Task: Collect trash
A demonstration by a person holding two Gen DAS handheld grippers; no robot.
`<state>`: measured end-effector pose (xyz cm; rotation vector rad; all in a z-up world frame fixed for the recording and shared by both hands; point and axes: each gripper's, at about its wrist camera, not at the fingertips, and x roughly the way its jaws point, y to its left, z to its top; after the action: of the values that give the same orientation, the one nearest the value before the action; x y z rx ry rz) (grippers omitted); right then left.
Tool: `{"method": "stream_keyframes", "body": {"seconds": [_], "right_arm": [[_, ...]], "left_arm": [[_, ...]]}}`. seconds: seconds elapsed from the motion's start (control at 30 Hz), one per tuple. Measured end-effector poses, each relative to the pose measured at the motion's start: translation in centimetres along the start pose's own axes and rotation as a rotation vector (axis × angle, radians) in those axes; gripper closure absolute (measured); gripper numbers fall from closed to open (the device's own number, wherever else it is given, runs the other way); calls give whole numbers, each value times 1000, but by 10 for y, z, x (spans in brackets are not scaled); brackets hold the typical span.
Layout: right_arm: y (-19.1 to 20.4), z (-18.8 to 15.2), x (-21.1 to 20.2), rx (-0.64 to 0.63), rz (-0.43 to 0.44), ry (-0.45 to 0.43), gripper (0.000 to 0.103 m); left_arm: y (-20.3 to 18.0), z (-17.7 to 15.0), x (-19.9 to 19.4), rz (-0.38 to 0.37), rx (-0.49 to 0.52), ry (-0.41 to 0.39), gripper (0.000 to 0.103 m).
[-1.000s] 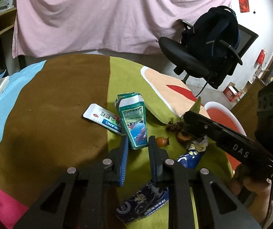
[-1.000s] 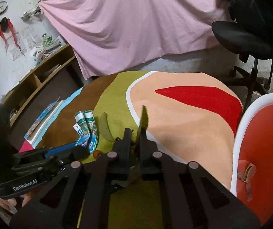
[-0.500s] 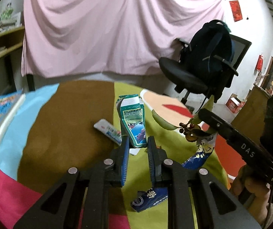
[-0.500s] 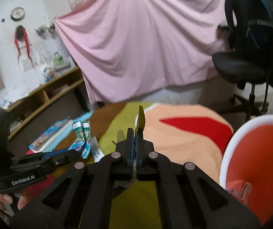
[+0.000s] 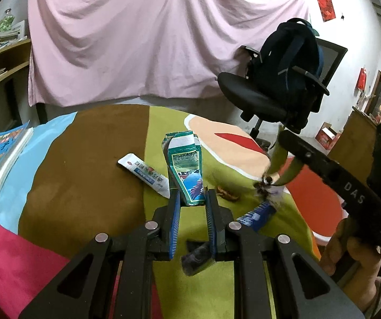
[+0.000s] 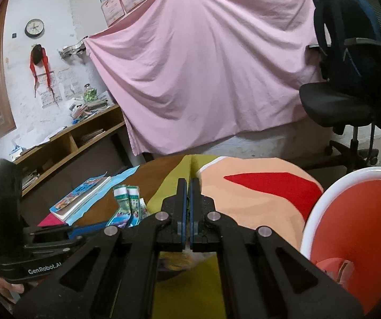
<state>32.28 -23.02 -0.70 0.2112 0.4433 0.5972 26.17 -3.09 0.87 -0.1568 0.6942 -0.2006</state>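
peel (image 5: 278, 159) in right gripper (image 6: 189, 207) — edges seemingly blurred.

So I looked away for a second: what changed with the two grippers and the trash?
The right gripper, shut on the green peel, lifted it off the table toward the red bin. The left gripper raised the green carton. The toothpaste tube stayed put.

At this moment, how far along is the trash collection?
Done: some scraps lie in the red bin. In hand: right gripper grips a banana peel; left gripper grips a green carton. Left: toothpaste tube, blue wrapper, brown scrap.
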Motion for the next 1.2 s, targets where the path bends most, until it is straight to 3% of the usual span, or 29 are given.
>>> {"method": "stream_keyframes", "body": {"seconds": [0.4,0.7,1.2], "right_arm": [[-7,5,-29,-1,-33,-111,73],[-22,12,-69,4,-104,-233,73],[-95,4,-124,173,-284,-242,73]], "left_arm": [[-11,8,-15,6,21,-81,88],[-50,17,-24,-67,102,-161,88],[-145,14,25,-233,220,-28,88]]}}
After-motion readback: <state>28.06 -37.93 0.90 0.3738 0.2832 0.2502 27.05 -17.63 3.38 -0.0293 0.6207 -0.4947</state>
